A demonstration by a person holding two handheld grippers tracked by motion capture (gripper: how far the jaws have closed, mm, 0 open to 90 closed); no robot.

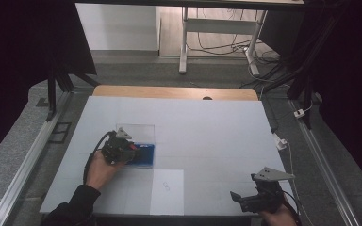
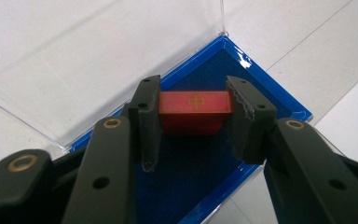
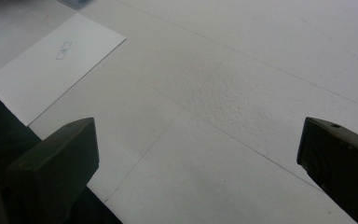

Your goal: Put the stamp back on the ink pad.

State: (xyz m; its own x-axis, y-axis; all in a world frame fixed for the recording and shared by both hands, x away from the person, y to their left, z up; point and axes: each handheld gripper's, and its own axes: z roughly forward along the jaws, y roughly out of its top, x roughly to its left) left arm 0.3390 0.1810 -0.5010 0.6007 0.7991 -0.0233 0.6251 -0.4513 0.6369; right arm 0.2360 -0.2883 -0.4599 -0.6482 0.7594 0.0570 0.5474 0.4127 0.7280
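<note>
The left hand-held gripper (image 2: 193,123) clenched the red block (image 2: 195,111) over the open blue-lined case (image 2: 279,100), while the right hand-held gripper (image 3: 196,154) idled released above the table (image 3: 242,70).

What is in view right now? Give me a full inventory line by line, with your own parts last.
red block: one, red with a small gold mark on top, held between the left gripper's fingers over the blue case
case: one, blue tray with dark blue lining, clear lid open and lying back, left-centre of table
paper sheet: one, white with a small printed mark, near edge of table
table: one, white top, wooden strip at far edge
left gripper: one, black, shut on the red block
right gripper: one, black, fingers wide apart, above bare table at the near right
</note>
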